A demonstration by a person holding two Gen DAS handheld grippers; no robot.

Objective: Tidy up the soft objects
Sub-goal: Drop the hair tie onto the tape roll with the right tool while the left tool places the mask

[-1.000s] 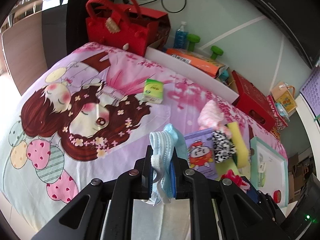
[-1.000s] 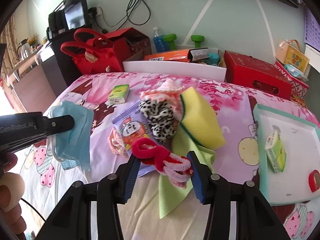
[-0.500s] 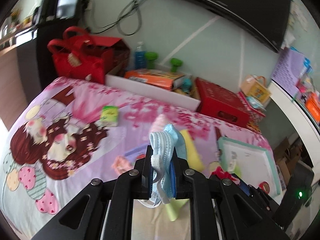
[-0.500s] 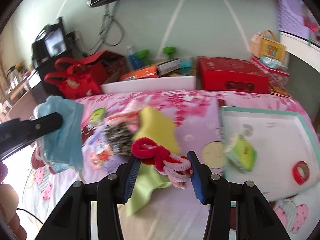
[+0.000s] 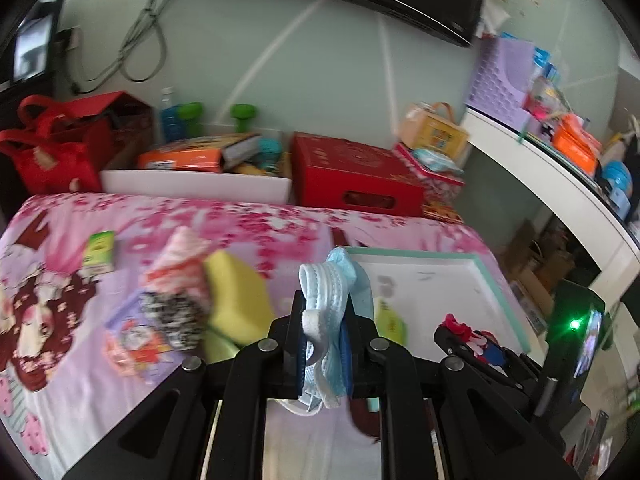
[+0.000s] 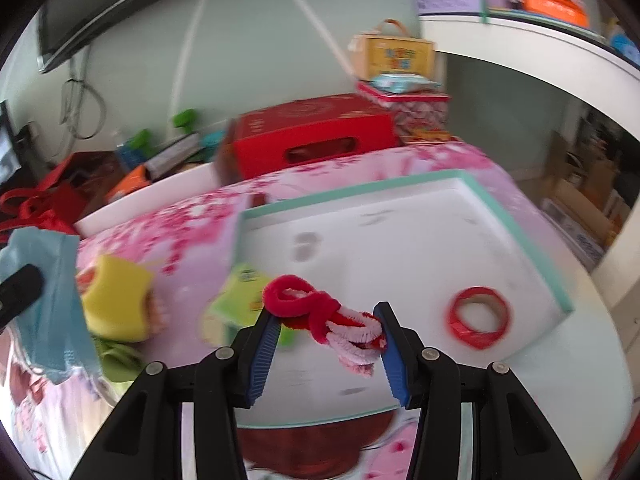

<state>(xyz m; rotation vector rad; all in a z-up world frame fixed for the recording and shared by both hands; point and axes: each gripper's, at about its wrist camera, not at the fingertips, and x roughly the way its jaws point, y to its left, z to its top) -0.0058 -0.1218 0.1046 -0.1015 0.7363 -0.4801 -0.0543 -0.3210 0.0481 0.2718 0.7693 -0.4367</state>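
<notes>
My left gripper (image 5: 325,320) is shut on a light blue face mask (image 5: 328,292) and holds it above the bed, near the left edge of the white tray (image 5: 472,262). The mask also shows at the left of the right wrist view (image 6: 52,296). My right gripper (image 6: 326,320) is shut on a red and pink fuzzy pipe-cleaner bundle (image 6: 320,312) above the white tray with a teal rim (image 6: 400,232). The bundle shows in the left wrist view (image 5: 464,330). On the bed lie a yellow sponge (image 5: 236,296), a leopard-print cloth (image 5: 176,316) and a pink cloth (image 5: 180,252).
In the tray lie a red tape roll (image 6: 480,316) and a green tissue pack (image 6: 240,296). Another green pack (image 5: 100,250) lies on the pink bedsheet (image 5: 60,320). A red box (image 5: 352,178), a white bin (image 5: 192,184) and a red bag (image 5: 52,152) stand behind the bed.
Both grippers have swung right, from over the soft pile toward the white tray. Each keeps its hold: the mask in the left, the pipe-cleaner bundle in the right.
</notes>
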